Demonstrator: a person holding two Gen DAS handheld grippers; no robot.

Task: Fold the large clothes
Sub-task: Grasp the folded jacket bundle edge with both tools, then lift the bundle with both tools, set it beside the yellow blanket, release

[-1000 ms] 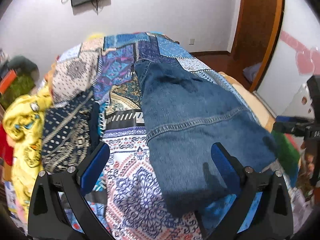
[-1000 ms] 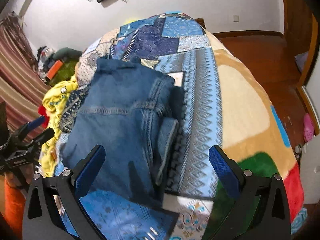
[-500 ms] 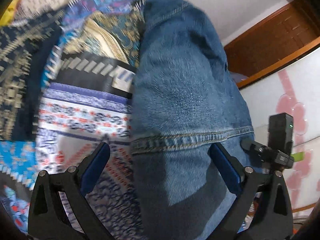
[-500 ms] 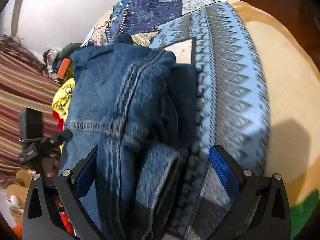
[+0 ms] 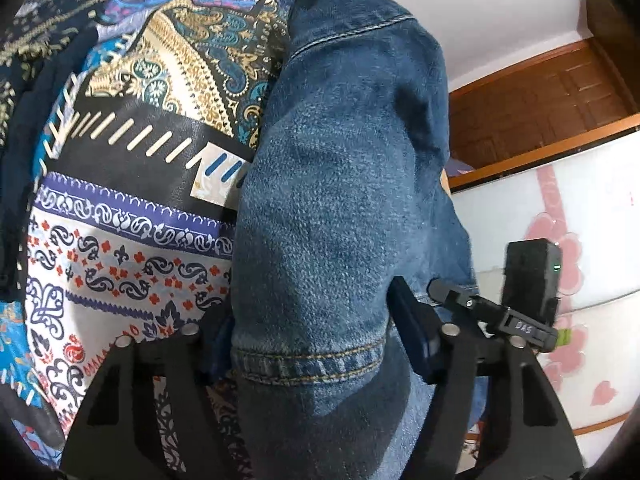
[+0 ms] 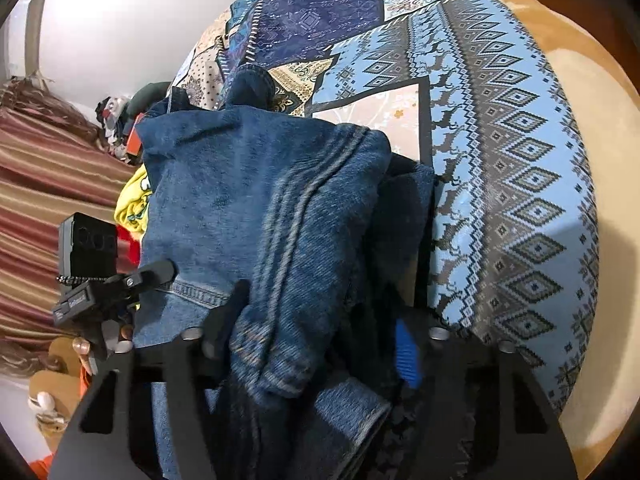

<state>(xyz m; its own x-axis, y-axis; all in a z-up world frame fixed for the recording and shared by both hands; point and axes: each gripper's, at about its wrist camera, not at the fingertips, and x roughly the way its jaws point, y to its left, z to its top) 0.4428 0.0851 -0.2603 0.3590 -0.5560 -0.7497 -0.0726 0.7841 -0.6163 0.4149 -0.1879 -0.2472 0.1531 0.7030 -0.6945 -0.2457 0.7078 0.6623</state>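
Observation:
A folded blue denim garment (image 5: 344,208) lies on a patchwork bedspread (image 5: 132,208). My left gripper (image 5: 312,344) has closed in on its near hemmed edge, a finger on each side of the thick fold. The same denim garment (image 6: 260,216) fills the right wrist view. My right gripper (image 6: 316,340) has closed in on its near bunched edge, the blue pads (image 6: 406,354) pressing the layers. Both grip the near end of the garment from opposite sides.
The patterned bedspread (image 6: 500,160) stretches away to the right in the right wrist view, with a tan blanket (image 6: 592,128) beyond. A small camera on a tripod (image 5: 528,280) stands by the bed. Yellow clothing (image 6: 134,204) lies at the left. A wooden door (image 5: 540,96) is behind.
Both grippers have moved down and forward onto the denim's near edge and narrowed from wide open to closing around the fabric.

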